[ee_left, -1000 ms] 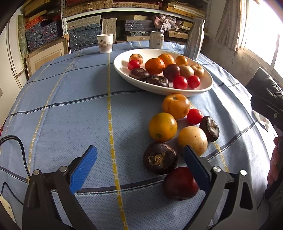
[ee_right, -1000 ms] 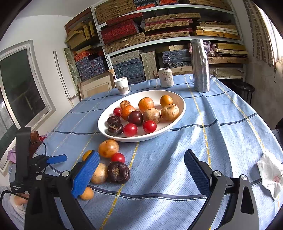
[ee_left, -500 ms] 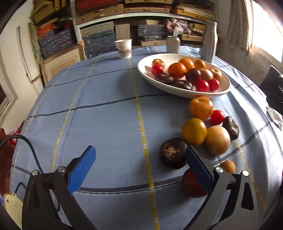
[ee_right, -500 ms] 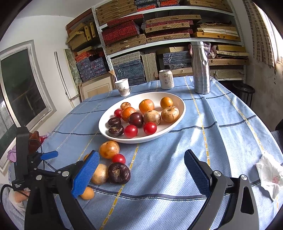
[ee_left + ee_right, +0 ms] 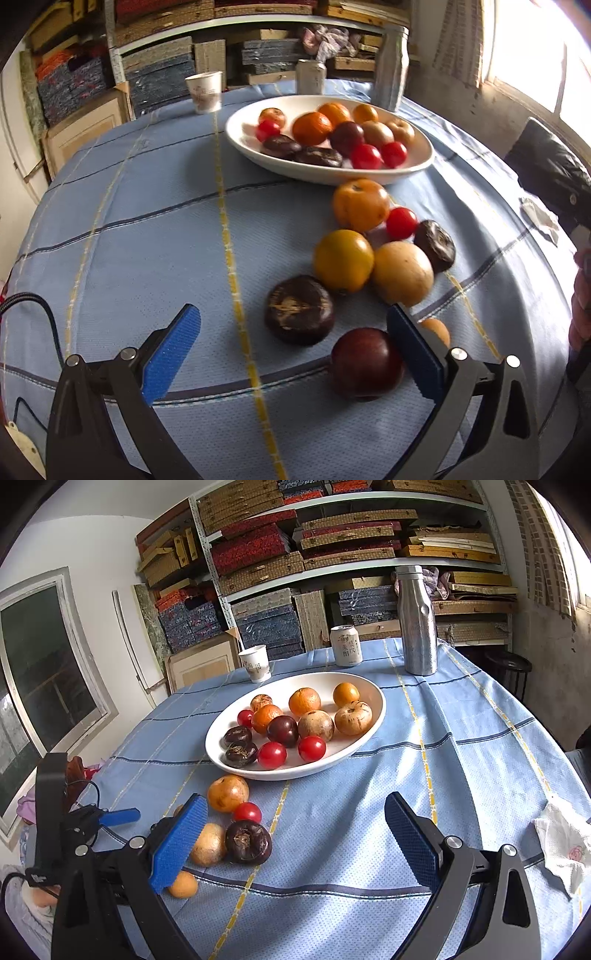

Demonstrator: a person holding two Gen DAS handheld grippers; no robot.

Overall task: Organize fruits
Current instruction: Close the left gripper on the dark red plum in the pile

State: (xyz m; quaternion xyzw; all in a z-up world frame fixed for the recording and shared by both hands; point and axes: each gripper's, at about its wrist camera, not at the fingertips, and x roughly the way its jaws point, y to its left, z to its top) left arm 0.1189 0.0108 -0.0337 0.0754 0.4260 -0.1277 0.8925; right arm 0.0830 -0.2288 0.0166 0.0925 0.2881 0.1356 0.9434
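Right now the left gripper (image 5: 291, 354) hangs low over the desk (image 5: 129, 240) with its blue pads spread wide and nothing between them. Closest to it is the dark red plum (image 5: 365, 363), which lies just ahead and toward the right-hand pad, nearly touching that pad's inner face. A dark brown fruit (image 5: 300, 310) sits just beyond, nearer the centre line of the jaws. Both are roundish, so no long axis matters. The left gripper is plainly the nearer one to this loose cluster.

The right gripper (image 5: 295, 834) is also spread and empty. From its view the loose fruit lie ahead and off to the left, past its left pad, and the white bowl (image 5: 369, 731), already holding a good many fruits, lies straight ahead, well beyond. For the left gripper the bowl lies ahead and to the right, past the loose cluster.

The desk carries a blue checked cloth. Far beyond the bowl stand a paper cup (image 5: 255, 663), a can (image 5: 346, 645) and a steel bottle (image 5: 417, 622), with shelves of stacked boxes behind.
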